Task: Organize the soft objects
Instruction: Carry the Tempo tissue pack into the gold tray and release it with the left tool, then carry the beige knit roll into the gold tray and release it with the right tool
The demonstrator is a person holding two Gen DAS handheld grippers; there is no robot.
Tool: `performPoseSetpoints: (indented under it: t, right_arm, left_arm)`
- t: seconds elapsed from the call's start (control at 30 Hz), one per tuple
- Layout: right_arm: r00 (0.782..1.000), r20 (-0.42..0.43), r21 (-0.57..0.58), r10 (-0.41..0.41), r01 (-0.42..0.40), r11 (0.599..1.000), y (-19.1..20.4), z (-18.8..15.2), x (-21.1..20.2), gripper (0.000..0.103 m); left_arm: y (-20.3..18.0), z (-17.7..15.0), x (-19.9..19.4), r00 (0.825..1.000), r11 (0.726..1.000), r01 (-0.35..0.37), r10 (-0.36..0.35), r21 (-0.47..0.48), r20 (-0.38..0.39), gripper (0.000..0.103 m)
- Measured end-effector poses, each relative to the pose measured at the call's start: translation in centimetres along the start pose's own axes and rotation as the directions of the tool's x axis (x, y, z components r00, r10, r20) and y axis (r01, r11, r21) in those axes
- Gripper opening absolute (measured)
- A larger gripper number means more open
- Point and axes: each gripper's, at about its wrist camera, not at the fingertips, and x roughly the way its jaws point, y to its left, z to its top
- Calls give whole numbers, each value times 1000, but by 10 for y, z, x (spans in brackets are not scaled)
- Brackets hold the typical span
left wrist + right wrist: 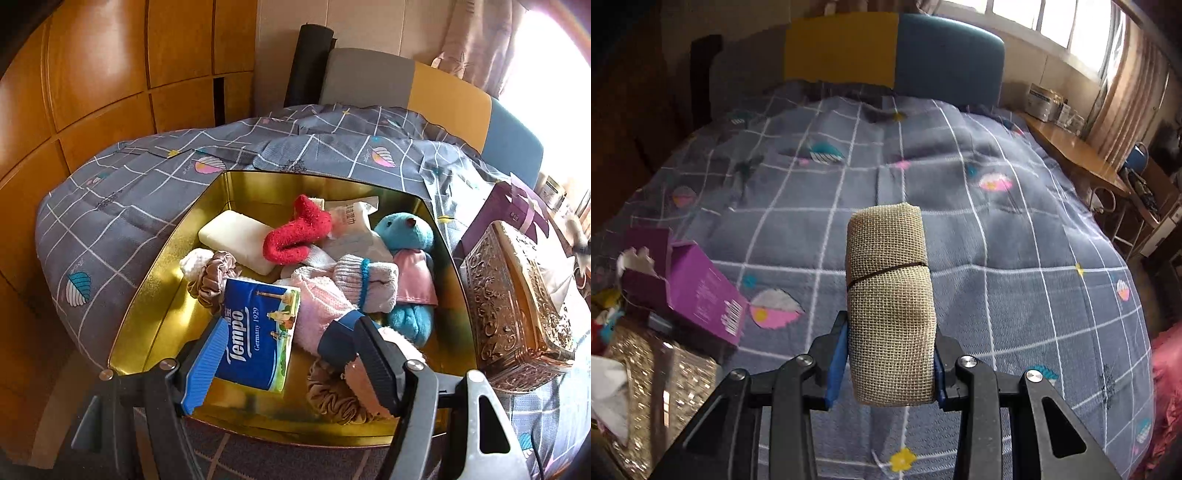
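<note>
Tan, open-weave mesh cloth rolled into a thick bundle (890, 306) sits between the blue pads of the right hand-held gripper (889, 363); both pads press its lower sides, so the gripper pinches the roll. A thin dark band circles the roll near its middle, and the free upper end stands up over the grey checked bedspread (1015, 229), clear of it. To the left in that view lie an open purple carton (701, 291) and an ornate metal box (665, 373) with white tissue showing.

In the left wrist view, the left hand-held gripper (291, 367) has its fingers spread wide over a gold-lined tin (159, 269) that rests on the bed. Nothing is pinched between the pads; the left blue pad stands just beside a blue Tempo tissue pack (258, 332) that leans inside the tin, and the right pad stands over a pink fuzzy piece.

The tin holds a heap of soft things: a red fuzzy sock (295, 232), a white bar-shaped block (236, 240), a white plastic packet (351, 218), a blue plush bear (406, 236) in a pink dress, a pale rolled sock with a blue band (365, 284), a pink fluffy cloth (317, 310), and two brownish satin scrunchies, one (214, 273) by the left wall and one (332, 395) near the front edge. The ornate box stands just outside the tin's right wall.
</note>
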Motion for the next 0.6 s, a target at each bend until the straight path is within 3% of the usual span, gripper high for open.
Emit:
performPoseSetpoints:
  t: [0.17,0.33,0.6]
  right_arm:
    - [996,58,-96,65,-59,994,56,25,-24,38]
    - [983,93,-199,158,-137,970,112,27,-46,38]
    - [947,70,-411,315,-260,874,194,-4,-82,38]
  left_arm:
    - [1,-1,-2,1000,1000,6,-6,1,4,71]
    - [2,-2,-3,1000,1000,4,-4,-1,4,71]
    - [7,-3,-4,1000,1000,5,-4,-8,8,71]
